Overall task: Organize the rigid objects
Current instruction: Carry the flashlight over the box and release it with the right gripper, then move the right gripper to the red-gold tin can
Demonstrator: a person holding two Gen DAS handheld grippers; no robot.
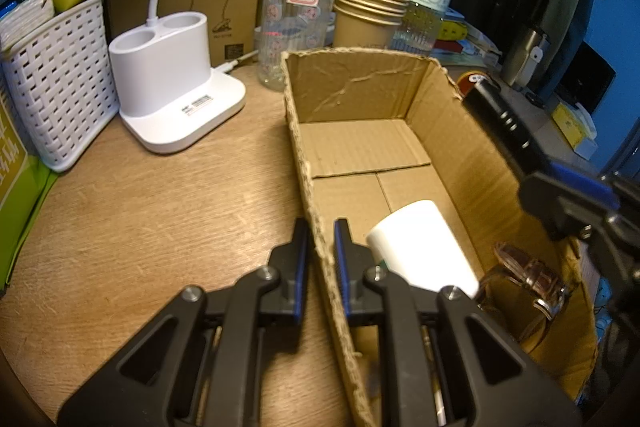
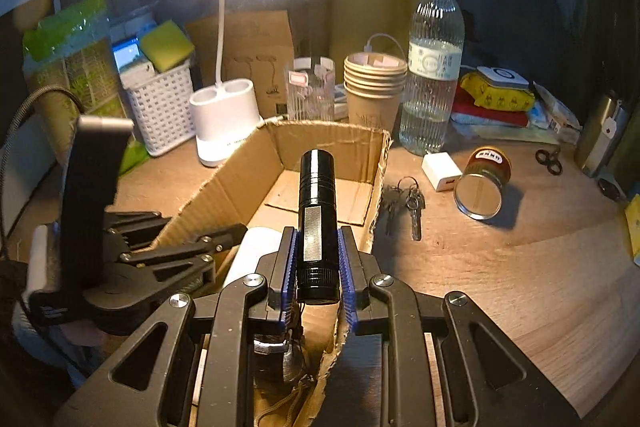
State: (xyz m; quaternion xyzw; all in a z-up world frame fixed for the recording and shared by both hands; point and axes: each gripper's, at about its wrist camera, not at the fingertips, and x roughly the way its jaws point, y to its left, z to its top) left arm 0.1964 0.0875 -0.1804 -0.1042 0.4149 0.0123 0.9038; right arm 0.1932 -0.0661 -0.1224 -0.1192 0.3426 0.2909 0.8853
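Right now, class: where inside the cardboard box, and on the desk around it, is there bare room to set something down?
Inside the cardboard box, the far floor is bare, beyond the white paper cup and brown sunglasses. Outside, bare wood lies between the lamp base and the box's wall. The back row, glass to water bottle, is crowded.

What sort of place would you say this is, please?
Probably a cluttered desk at home or in a dorm, not a lab: a lit desk lamp, a water bottle beside stacked paper cups, and keys on the wooden top.
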